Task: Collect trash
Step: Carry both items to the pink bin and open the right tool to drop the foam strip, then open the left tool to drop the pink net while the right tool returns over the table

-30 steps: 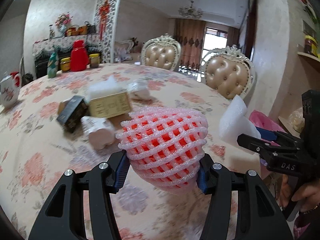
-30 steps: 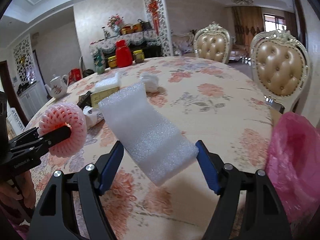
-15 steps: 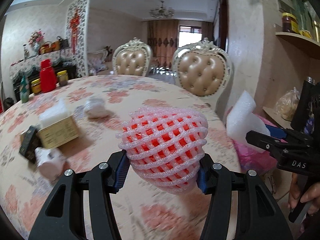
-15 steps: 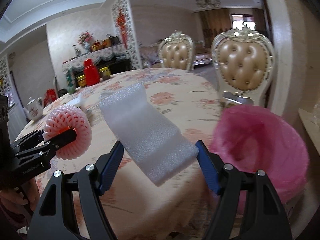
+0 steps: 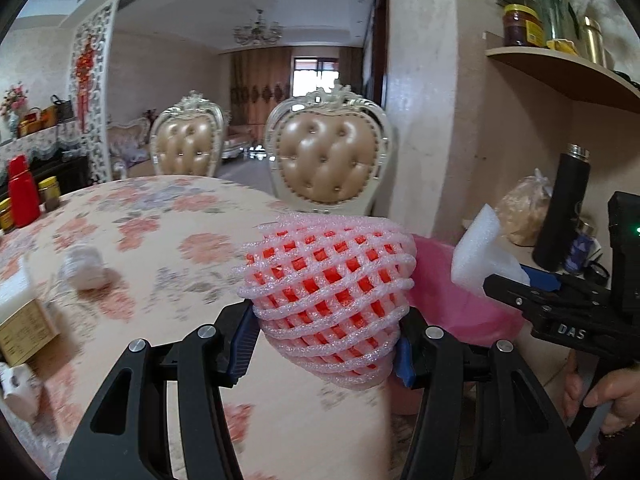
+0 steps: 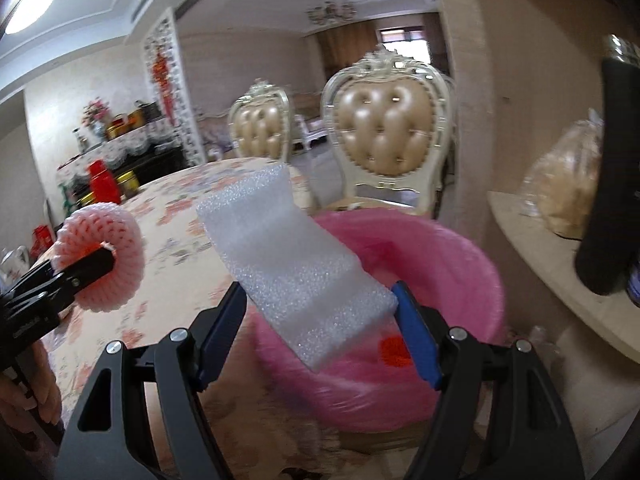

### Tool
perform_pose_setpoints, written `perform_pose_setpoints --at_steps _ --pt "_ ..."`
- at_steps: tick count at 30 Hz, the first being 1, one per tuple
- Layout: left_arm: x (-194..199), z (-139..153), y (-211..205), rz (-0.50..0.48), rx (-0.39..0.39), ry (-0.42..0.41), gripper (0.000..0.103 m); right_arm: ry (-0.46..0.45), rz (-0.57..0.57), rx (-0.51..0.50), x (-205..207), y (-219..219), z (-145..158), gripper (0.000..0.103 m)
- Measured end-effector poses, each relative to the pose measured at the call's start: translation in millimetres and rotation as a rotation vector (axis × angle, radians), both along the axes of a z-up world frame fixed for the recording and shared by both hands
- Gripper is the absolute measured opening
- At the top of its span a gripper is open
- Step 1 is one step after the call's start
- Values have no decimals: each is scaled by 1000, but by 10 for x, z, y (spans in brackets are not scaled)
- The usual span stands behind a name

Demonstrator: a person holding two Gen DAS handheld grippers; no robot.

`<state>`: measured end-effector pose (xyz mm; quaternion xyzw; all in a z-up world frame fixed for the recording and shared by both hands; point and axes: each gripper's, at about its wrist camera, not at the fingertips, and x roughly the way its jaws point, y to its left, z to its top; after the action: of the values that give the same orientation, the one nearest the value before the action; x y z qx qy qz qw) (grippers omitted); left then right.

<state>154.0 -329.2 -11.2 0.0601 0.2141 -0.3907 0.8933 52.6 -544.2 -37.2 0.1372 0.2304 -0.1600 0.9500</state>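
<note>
My left gripper (image 5: 324, 352) is shut on a pink foam fruit net (image 5: 328, 292) and holds it above the table's right edge; the net also shows in the right wrist view (image 6: 102, 258). My right gripper (image 6: 320, 332) is shut on a white foam sheet (image 6: 292, 264) and holds it over the bin lined with a pink bag (image 6: 432, 280). The sheet (image 5: 480, 252) and the bin (image 5: 460, 304) also show in the left wrist view, to the right of the net.
A floral table (image 5: 160, 240) carries a crumpled white wad (image 5: 84, 268), a yellow box (image 5: 24, 328) and a red bottle (image 5: 22, 192). Two padded chairs (image 5: 328, 164) stand behind. A shelf at right holds a black flask (image 5: 560, 208) and a bag (image 5: 524, 212).
Both grippers have swung right, away from the table's middle toward the pink bin. The foam sheet is now over the bin's mouth. Both grips are unchanged.
</note>
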Motion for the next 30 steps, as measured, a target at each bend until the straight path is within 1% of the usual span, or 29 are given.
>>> perform_pose_setpoints --at_steps 5,10,11,13,16,20,22,23,24,25,26,28,30 --pt "35 16 -287 -56 -5 -8 52 -1 -53 11 7 -306 -54 73" --pt "142 14 -615 -107 -17 19 52 -6 -57 33 59 -482 -108 76" --pt "162 12 -666 -113 -18 22 52 -4 -52 42 75 -522 -125 77" --pt "214 -6 -787 -124 -16 30 53 1 -67 44 75 -592 -134 89" --pt "296 -50 -976 -143 -18 55 53 -13 -92 49 -43 -689 -124 89" --pt "362 -111 -1235 -173 -19 86 53 -9 -129 35 -226 -753 -106 89" --pt "369 -133 -1353 -199 -23 97 55 -12 -151 41 -335 -784 -106 89" --pt "367 -147 -1431 -220 -22 105 64 -9 -159 44 -375 -792 -109 89" --pt "362 -161 -1487 -228 -19 109 84 -7 -165 43 -411 -784 -110 89" --pt "357 -178 -1530 -228 -15 110 93 -3 -172 40 -441 -777 -109 89" --pt "345 -194 -1548 -210 -24 100 97 0 -177 38 -463 -765 -106 89" --pt "334 -208 -1562 -198 -18 93 97 0 -179 37 -491 -735 -96 89" --pt "336 -212 -1467 -187 -10 89 97 -2 -172 34 -493 -688 -80 89"
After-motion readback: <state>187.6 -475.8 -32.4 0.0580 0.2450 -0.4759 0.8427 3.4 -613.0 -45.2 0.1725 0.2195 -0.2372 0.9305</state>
